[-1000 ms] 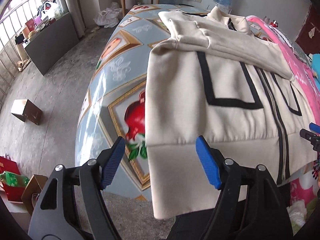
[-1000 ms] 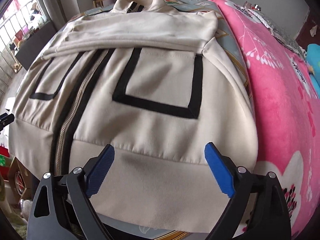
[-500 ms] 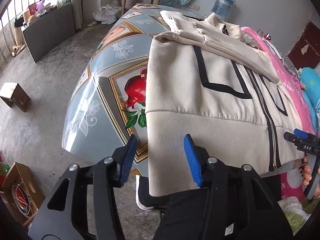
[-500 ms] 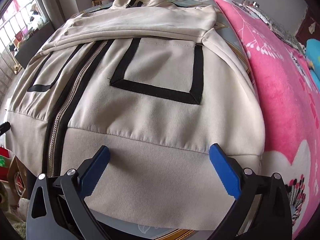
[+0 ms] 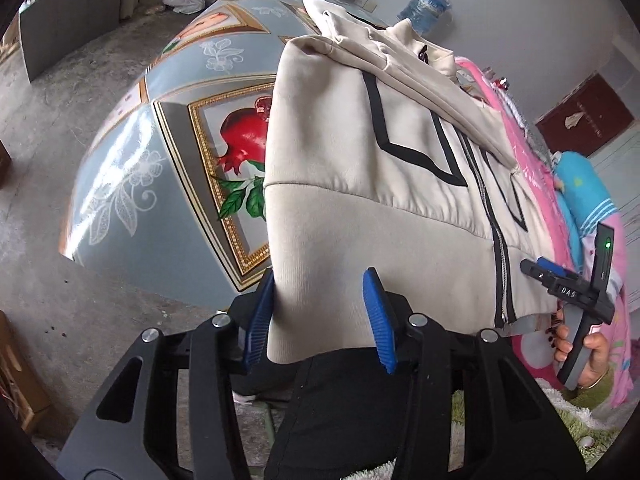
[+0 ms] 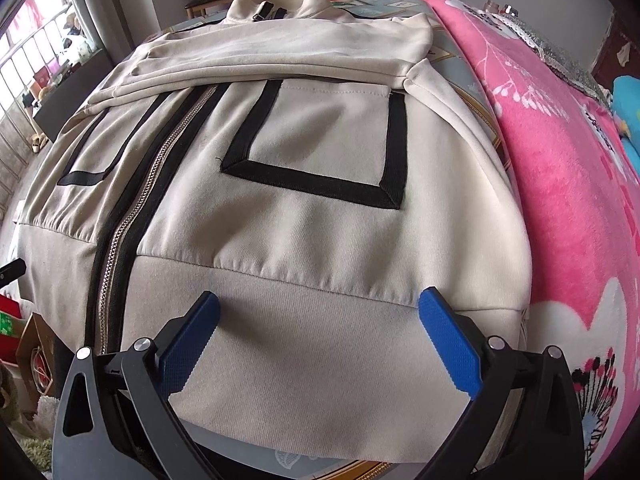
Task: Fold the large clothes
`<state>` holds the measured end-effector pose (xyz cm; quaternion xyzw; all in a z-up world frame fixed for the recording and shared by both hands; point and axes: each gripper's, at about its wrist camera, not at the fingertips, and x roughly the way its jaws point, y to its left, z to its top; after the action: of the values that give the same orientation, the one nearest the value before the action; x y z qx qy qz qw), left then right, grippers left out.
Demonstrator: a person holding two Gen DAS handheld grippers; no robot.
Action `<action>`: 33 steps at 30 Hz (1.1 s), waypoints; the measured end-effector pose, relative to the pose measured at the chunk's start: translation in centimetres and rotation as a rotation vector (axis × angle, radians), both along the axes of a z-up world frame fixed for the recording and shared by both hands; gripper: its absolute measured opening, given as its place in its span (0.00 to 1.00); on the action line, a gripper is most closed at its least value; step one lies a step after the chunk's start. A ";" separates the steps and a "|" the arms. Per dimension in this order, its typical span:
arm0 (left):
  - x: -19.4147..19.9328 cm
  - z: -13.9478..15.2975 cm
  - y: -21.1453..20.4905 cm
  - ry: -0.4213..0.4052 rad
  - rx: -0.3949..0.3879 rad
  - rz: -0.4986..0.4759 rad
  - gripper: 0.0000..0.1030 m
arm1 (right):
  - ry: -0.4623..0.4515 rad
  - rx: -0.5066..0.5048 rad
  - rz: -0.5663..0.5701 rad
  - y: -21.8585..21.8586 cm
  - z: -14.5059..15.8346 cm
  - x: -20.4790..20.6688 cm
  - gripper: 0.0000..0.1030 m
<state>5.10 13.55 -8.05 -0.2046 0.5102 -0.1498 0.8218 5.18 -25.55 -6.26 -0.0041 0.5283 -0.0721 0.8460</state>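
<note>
Cream jacket lies flat, front up and zipped, on the patterned table, collar at the far end, both sleeves folded across the chest, ribbed hem overhanging the near edge.

Change: left gripper has come down onto the hem's left corner and its jaws have just been closing, now at a narrower gap. The hem corner sits between the blue pads; the left pad touches the fabric edge, the right pad stands just clear. No grip yet, in my judgement.

Right gripper hovers over the hem's right half, jaws wide, holding nothing, angled steeply down. A hand holds its handle.

Likely next: pinch both corners, fold hem toward collar.
</note>
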 end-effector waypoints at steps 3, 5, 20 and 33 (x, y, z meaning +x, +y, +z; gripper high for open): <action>0.4 -0.8 1.0 0.013 -0.087 0.024 0.37 | -0.001 0.006 0.001 -0.1 0.0 0.0 0.94; 0.4 -1.0 1.5 0.020 -0.111 0.033 0.32 | -0.003 0.007 0.002 -0.2 0.0 0.0 0.94; 1.0 0.3 -0.2 0.059 -0.048 -0.041 0.19 | -0.042 0.049 0.042 -0.7 0.3 -1.4 0.95; 1.2 1.8 -3.2 0.071 0.225 -0.075 0.18 | -0.176 0.218 -0.156 -7.9 3.2 -10.5 0.94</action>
<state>6.33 10.40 -6.30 -0.0970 0.5598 -0.1150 0.8149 -5.35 -33.44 -3.03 0.1350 0.4556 -0.0798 0.8763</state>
